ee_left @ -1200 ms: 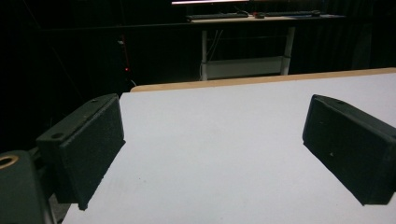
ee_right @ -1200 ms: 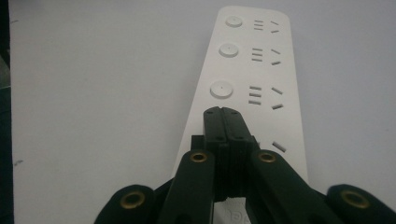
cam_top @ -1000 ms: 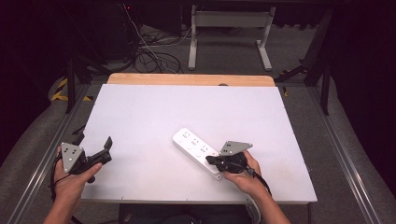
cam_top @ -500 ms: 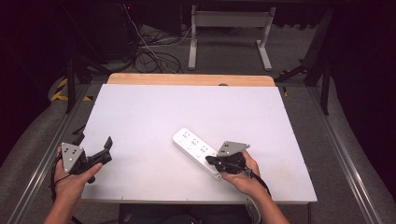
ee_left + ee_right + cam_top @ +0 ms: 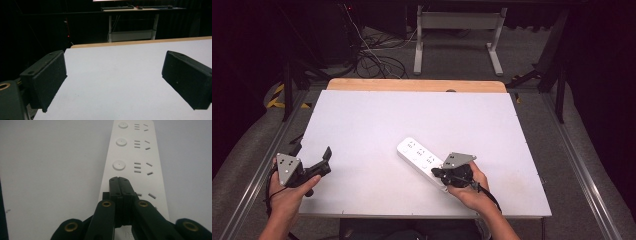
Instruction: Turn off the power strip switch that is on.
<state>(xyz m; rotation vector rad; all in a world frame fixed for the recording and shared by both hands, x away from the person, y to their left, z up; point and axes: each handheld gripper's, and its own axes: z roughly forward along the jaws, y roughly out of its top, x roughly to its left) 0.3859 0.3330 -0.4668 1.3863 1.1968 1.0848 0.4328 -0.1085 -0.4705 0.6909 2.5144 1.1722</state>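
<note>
While we look down from the high view, we see a white power strip (image 5: 422, 159) lying flat and slanted on the white table (image 5: 362, 120), toward the near edge and right of the middle. Our right gripper (image 5: 447, 173) sits at the strip's near end, held in our right hand (image 5: 469, 187). In the right gripper view its two black jaws are pressed flat together with nothing between them, and they stand over the strip's top face, their tips just short of the third round button (image 5: 119, 165). We cannot tell whether the tips touch the strip's surface or hover just over it; the rest of the strip runs on away from the fingers (image 5: 115, 192).

Our left gripper (image 5: 319, 161) is well apart from the strip, at the table's near left corner, in our left hand (image 5: 289, 192). Its jaws are spread wide over bare tabletop, with nothing between the pads (image 5: 47, 80).
</note>
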